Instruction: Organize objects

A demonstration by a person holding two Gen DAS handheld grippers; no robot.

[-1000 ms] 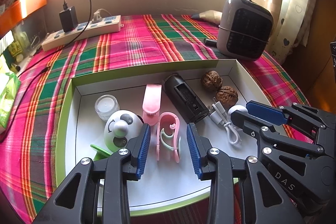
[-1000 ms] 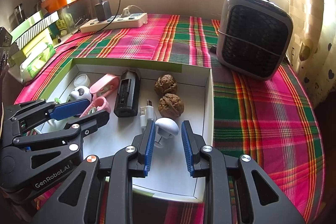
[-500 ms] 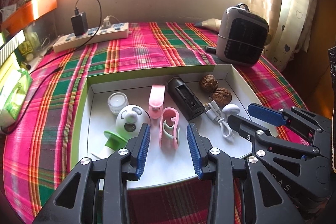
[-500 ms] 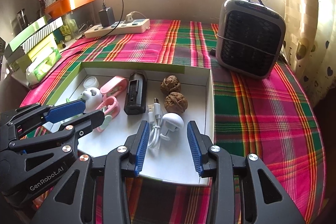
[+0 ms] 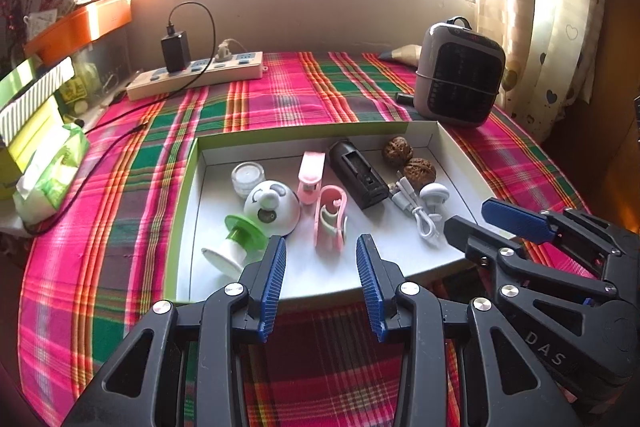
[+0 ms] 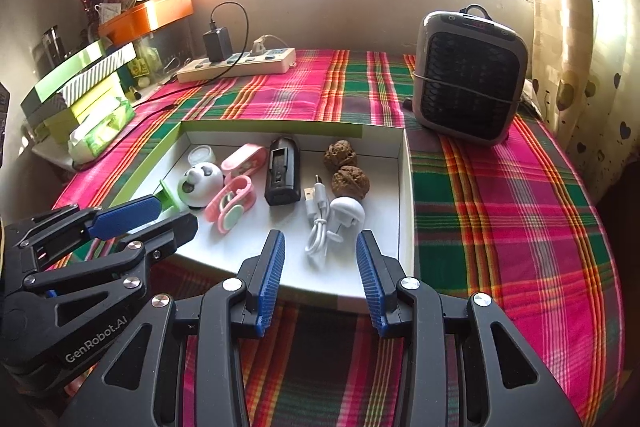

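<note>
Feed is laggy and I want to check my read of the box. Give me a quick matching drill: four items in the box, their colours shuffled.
Items:
1. walnuts
2. USB cable
3. clip
4. battery case

Colours:
A. pink
B. black
C. brown
D. white

Pairs: 1-C, 2-D, 3-A, 4-B
</note>
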